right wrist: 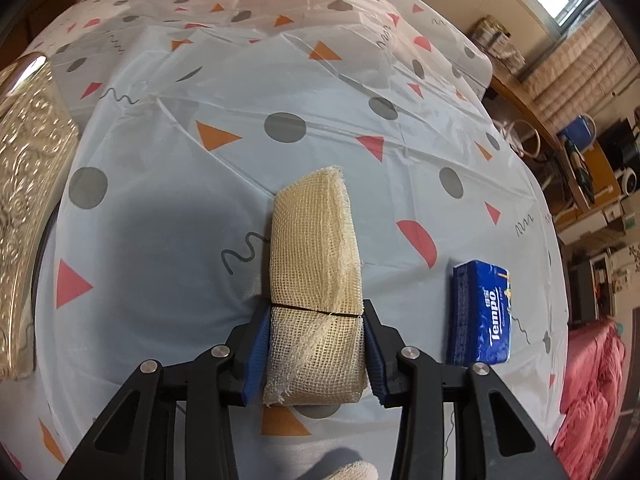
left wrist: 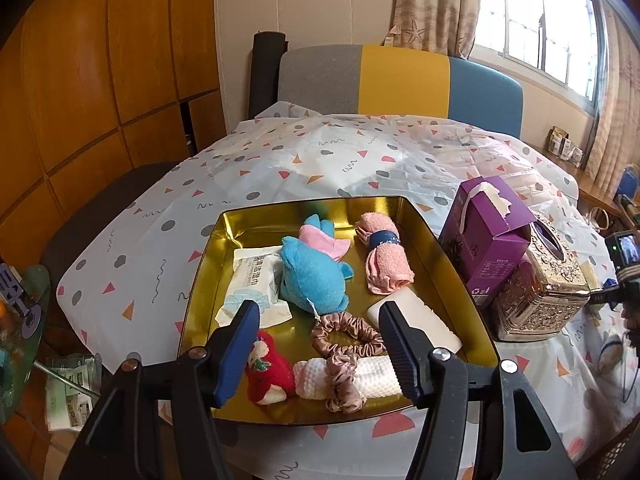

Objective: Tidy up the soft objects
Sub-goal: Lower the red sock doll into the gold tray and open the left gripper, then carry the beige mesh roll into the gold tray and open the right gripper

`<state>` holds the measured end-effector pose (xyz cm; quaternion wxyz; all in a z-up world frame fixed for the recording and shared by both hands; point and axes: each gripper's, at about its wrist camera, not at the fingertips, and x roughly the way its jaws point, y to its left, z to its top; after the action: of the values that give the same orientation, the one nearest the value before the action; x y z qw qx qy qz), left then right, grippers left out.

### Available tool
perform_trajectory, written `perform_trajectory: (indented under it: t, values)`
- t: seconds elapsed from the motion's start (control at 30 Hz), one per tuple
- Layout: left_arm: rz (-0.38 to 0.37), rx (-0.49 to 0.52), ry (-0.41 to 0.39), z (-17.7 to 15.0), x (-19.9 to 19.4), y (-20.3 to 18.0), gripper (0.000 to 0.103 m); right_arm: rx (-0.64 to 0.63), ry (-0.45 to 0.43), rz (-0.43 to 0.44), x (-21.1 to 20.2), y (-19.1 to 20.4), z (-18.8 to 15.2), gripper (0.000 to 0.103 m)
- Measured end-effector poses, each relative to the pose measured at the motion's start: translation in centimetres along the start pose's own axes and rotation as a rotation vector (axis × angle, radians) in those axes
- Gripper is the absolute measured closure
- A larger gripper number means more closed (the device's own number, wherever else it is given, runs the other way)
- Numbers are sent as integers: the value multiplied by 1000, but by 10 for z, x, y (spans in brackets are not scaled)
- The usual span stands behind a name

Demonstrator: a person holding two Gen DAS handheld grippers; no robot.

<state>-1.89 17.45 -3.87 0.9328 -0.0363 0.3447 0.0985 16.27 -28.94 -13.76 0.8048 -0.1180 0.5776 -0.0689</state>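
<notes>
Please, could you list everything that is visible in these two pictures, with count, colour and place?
tray: 1, gold, on the table
plush toy: 1, blue and pink, tray middle
wet wipes pack: 1, white, tray left
rolled towel: 1, pink, tray right
scrunchies: 2, brown, tray front
knit cloth: 1, white, tray front
red soft item: 1, tray front left
white bar: 1, tray right
carton: 1, purple, right of tray
tissue box: 1, gold, beside carton
tissue pack: 1, blue, on tablecloth
mesh cloth roll: 1, beige, in right jaws
left gripper: open, above the tray
right gripper: shut on the roll
</notes>
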Motion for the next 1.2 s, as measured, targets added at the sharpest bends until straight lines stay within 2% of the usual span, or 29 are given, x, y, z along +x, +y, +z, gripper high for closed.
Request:
perform_trajectory:
  t: [0.2, 0.33, 0.53, 0.73, 0.93, 1.1, 1.2]
  values:
    - [-12, -9, 9, -4, 1, 6, 39, 154, 9, 79, -7, -14, 8, 61]
    - [-13, -14, 14, -6, 2, 8, 39, 161, -85, 90, -37, -11, 26, 61]
    - [-6, -22, 11, -6, 1, 12, 37, 109, -286, 136, -106, 17, 64, 61]
    - [15, -40, 5, -6, 1, 22, 35, -39, -456, 265, -185, 84, 81, 61]
    - [31, -59, -3, -7, -1, 32, 35, -280, -546, 408, -240, 177, 56, 61]
    - [47, -83, -7, -7, -2, 41, 34, -426, -532, 536, -256, 243, 27, 61]
    - [57, -93, -4, -8, -2, 47, 34, -459, -462, 615, -246, 274, 11, 61]
